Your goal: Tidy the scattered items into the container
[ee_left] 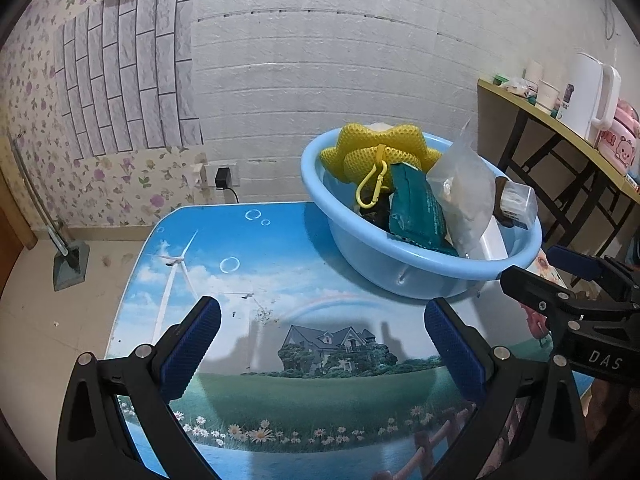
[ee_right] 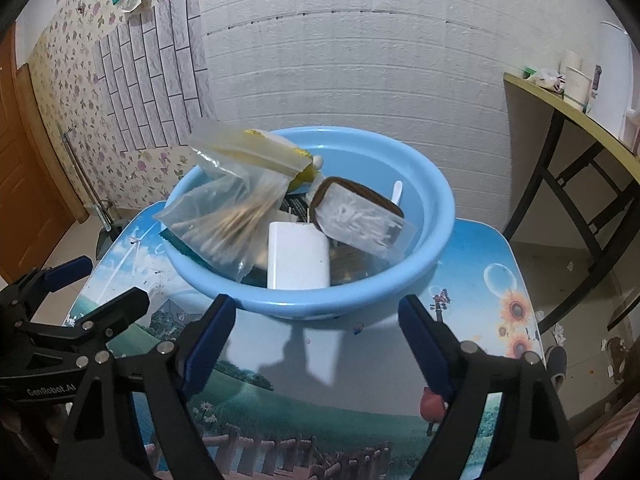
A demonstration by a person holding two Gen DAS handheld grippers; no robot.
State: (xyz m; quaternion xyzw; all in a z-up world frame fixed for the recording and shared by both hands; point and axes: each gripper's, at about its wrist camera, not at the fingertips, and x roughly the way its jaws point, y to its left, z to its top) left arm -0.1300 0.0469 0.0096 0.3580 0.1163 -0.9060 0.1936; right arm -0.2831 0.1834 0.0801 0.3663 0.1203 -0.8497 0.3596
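A heaped light-blue plastic basin (ee_right: 432, 216) sits toward the far side of the picture-printed bench (ee_right: 360, 364), with both tools stopped just short of it. The likeliest trouble is spillage: a clear bag of cotton swabs (ee_right: 224, 224) leans out over the basin's left rim, and a white rectangular box (ee_right: 298, 256) stands propped against the near wall, so a nudge to the basin could tip either back onto the bench. Also inside are a yellow mesh pouch with a carabiner (ee_left: 376, 156), a green packet (ee_left: 416, 208) and a small clear box of white pieces (ee_right: 360, 216). The right tool (ee_right: 316, 344) stands wide apart, holding and touching nothing, with bare bench between its blue pads. The left tool (ee_left: 320, 344) is likewise spread wide and empty over the bench's left side. No loose item shows on the visible bench, suggesting the tidying is all but done.
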